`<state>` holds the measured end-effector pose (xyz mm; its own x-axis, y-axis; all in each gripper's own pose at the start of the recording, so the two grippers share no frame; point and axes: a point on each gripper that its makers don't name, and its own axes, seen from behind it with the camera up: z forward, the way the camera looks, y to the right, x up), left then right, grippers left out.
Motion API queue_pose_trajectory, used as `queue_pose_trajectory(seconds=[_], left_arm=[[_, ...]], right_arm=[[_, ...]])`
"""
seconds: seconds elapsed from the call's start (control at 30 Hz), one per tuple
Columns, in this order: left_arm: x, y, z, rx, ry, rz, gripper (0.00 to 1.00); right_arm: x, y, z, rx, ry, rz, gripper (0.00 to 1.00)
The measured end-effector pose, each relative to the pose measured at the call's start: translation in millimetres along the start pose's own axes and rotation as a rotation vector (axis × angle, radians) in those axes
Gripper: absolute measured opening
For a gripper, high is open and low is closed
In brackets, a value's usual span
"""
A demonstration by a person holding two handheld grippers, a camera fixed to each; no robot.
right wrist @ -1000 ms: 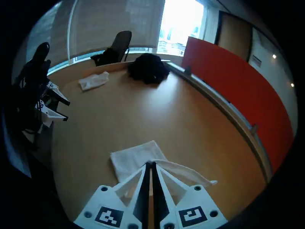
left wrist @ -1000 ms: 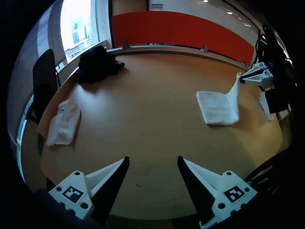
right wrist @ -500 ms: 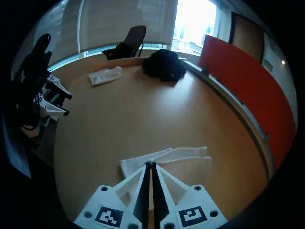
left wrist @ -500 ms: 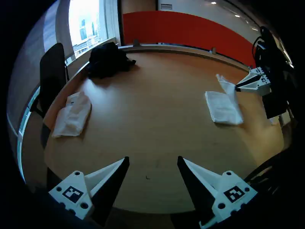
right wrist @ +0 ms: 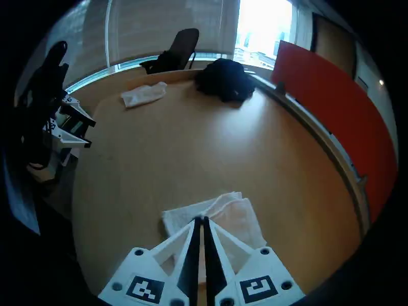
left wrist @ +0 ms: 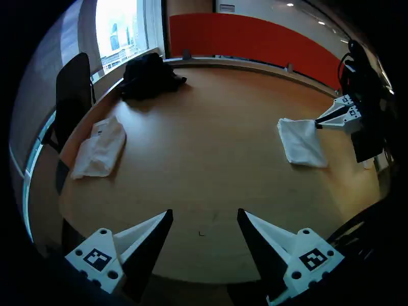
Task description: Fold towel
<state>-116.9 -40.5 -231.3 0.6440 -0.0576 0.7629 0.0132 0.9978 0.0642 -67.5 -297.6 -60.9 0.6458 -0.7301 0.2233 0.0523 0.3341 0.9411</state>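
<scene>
Pinching the towel [right wrist: 234,217] by its edge with the right hand-held gripper [right wrist: 201,220] to lay the fold flat on the table [right wrist: 178,148], with the left hand-held gripper [left wrist: 204,211] wide open.

left tongs [left wrist: 204,211] | right tongs [right wrist: 200,219] | white wedges, black inner faces | marker tags

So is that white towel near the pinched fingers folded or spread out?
Folded. The towel lies doubled, an upper layer over a lower one whose edge peeks out; the right gripper pinches its near edge.
</scene>
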Motion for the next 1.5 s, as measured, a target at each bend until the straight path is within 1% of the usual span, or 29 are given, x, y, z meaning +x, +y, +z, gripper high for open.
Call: queue_pose_trajectory(seconds=[0.03,0.07,0.23,0.3,0.4,0.7,1.0,1.5], left_arm=[[0.3,0.0,0.4,0.000,0.000,0.001,0.94],[0.6,-0.1,0.7,0.000,-0.001,0.002,0.94],[2.2,-0.3,1.4,0.000,-0.001,0.004,0.94],[2.4,-0.5,1.5,0.001,-0.001,0.003,0.94],[2.6,-0.6,1.8,0.002,-0.001,0.001,0.94],[5.5,-0.4,3.6,0.003,0.003,0.001,0.94],[9.0,1.7,5.0,-0.001,0.005,0.012,0.94],[12.9,8.1,6.0,-0.010,0.006,0.026,0.94]], right_arm=[[-0.1,-1.5,0.4,0.005,-0.001,-0.001,0.08],[-0.1,-2.9,0.7,0.010,-0.002,-0.002,0.15],[-3.5,-5.9,1.9,0.015,-0.011,-0.007,0.61],[-5.9,-5.8,2.2,0.011,-0.017,-0.008,0.69],[-10.4,-6.0,2.3,0.007,-0.024,-0.006,0.71],[-26.3,-3.4,0.0,-0.023,-0.033,0.034,0.71],[-52.8,-4.3,-6.0,-0.049,-0.059,0.064,0.71],[-103.7,-19.2,-13.0,-0.076,-0.121,0.137,0.71]])
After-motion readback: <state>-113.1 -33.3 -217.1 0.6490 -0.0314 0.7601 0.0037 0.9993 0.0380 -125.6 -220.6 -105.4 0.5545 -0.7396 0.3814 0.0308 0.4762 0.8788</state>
